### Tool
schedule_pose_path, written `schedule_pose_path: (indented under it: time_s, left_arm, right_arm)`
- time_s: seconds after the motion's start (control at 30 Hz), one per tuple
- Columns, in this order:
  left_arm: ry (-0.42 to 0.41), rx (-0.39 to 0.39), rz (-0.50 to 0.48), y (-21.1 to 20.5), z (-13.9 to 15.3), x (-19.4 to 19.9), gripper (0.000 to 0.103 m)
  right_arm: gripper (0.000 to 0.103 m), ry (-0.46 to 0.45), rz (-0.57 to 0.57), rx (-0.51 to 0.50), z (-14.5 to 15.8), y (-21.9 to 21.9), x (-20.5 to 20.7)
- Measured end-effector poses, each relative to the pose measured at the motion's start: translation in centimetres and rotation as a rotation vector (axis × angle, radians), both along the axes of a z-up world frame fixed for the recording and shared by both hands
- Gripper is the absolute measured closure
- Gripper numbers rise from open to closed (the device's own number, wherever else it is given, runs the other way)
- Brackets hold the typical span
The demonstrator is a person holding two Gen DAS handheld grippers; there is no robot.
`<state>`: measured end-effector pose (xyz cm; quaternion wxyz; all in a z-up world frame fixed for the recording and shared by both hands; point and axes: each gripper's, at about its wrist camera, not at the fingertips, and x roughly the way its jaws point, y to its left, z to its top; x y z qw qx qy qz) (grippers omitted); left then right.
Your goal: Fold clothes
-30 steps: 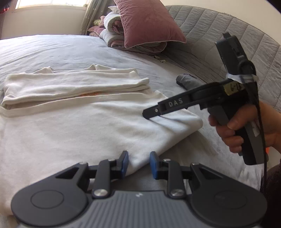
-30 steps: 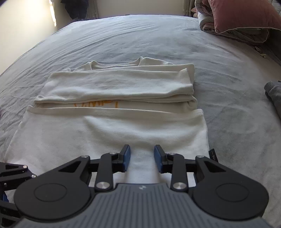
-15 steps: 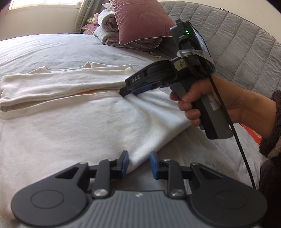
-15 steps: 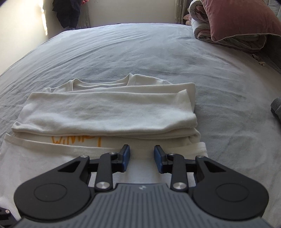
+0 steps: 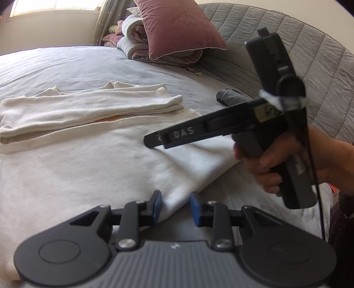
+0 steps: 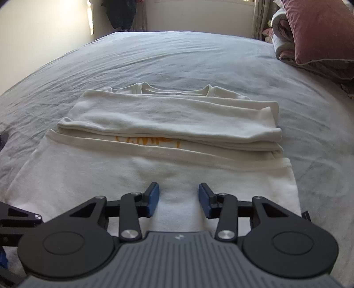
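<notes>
A cream T-shirt (image 6: 168,117) with an orange print lies flat on the grey bed (image 6: 177,55). Its upper part is folded into a band across the chest, and the lower half lies spread toward me. My right gripper (image 6: 178,199) hovers over that lower half, its jaws opening with nothing between them. The left wrist view shows it too, right gripper (image 5: 154,141), held by a hand (image 5: 276,168) just above the cloth. My left gripper (image 5: 176,207) sits low at the shirt's near right corner (image 5: 177,199). Its jaws are opening, and the cloth edge lies between the pads without being pinched.
A maroon pillow (image 5: 177,28) leans on folded quilts (image 5: 135,44) by the grey quilted headboard (image 5: 320,73). A small dark grey bundle (image 5: 230,98) lies on the sheet right of the shirt. Dark clothing (image 6: 121,13) hangs on the far wall.
The right gripper reached in toward the folded band, then drew back over the lower half, and its jaws have spread wider. The left gripper stayed in place.
</notes>
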<state>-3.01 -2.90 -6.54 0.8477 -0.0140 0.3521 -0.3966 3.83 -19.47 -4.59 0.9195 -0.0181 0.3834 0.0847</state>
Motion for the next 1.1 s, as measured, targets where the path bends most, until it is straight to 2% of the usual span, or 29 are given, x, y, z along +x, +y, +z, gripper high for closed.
schedule_pose_path:
  time_s: [0.07,0.27,0.47,0.63,0.87,0.93,0.97,1.03,1.1]
  left_arm:
    - [0.011,-0.017,0.004,0.1,0.0,0.0,0.068]
    - [-0.009,-0.02,0.013,0.2,0.0,-0.5,0.067]
    - [0.032,-0.044,0.059,2.1,1.0,-0.6,0.067]
    - [0.045,-0.057,0.171,5.1,1.3,-0.2,0.068]
    - [-0.005,-0.041,0.308,9.0,1.7,-1.3,0.069]
    - [-0.013,-0.015,0.343,10.1,1.3,-1.7,0.069]
    - [-0.023,0.001,0.355,10.7,0.8,-2.0,0.072]
    - [-0.045,0.009,0.362,11.9,-0.2,-2.6,0.078]
    - [-0.04,-0.01,0.369,12.7,-0.1,-3.0,0.078]
  right_arm:
    - [0.054,-0.024,-0.008,-0.019,-0.2,0.2,0.5]
    - [0.053,-0.049,-0.082,-0.042,0.3,-0.5,1.5]
    - [0.051,-0.049,-0.124,0.004,2.1,-2.7,-1.6]
    - [0.049,-0.056,-0.141,0.014,2.6,-4.8,-4.9]
    - [0.049,-0.072,-0.192,0.038,1.0,-7.4,-8.2]
    - [0.049,-0.08,-0.201,0.041,0.0,-8.4,-9.0]
    - [0.049,-0.08,-0.203,0.031,-0.5,-8.9,-9.3]
    - [0.043,-0.109,-0.168,0.007,-1.7,-9.3,-9.7]
    - [0.04,-0.126,-0.153,-0.015,-1.9,-9.3,-9.8]
